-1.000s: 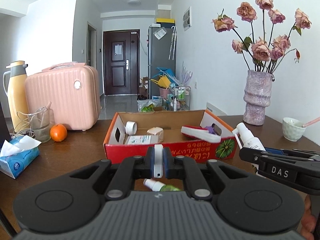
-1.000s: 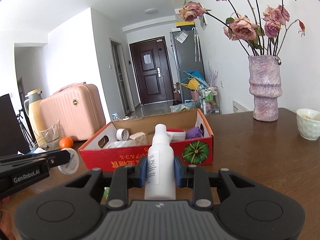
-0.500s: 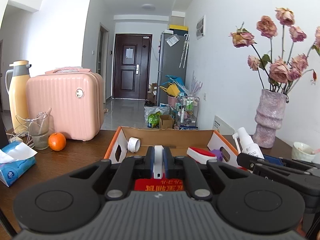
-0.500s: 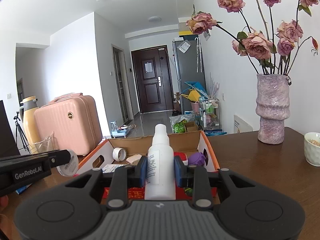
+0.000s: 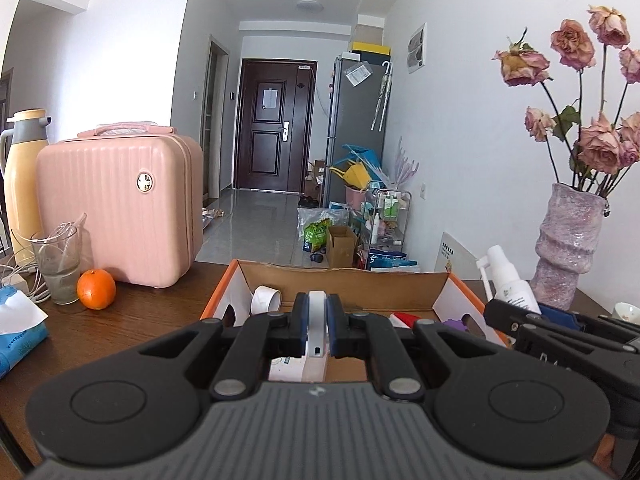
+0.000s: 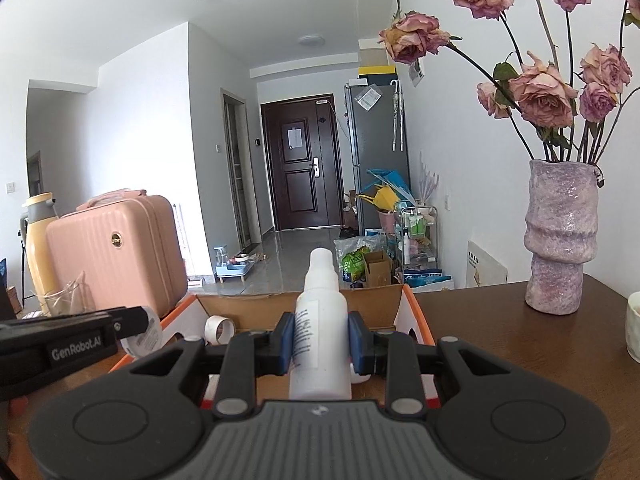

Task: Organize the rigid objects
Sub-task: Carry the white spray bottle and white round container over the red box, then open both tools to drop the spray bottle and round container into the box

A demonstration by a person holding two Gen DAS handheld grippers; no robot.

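Note:
My left gripper (image 5: 317,312) is shut on a thin white tape roll (image 5: 317,322), seen edge-on here and as a round disc (image 6: 144,332) in the right wrist view. My right gripper (image 6: 320,336) is shut on a white spray bottle (image 6: 320,312), held upright; the left wrist view shows the bottle (image 5: 507,282) at the right. Both grippers hover over the near part of an open orange cardboard box (image 5: 340,276) on the brown table. Inside it lie another white tape roll (image 5: 266,299), a red and white item and a purple item, mostly hidden behind the fingers.
Left of the box stand a pink suitcase (image 5: 116,208), an orange (image 5: 96,289), a glass (image 5: 60,264), a yellow thermos (image 5: 24,176) and a blue tissue pack (image 5: 16,332). To the right are a vase of roses (image 6: 560,240) and a small cup (image 6: 632,328).
Both grippers have moved forward toward and over the box, still holding the tape roll and the bottle. The box's red front has dropped out of sight below the fingers.

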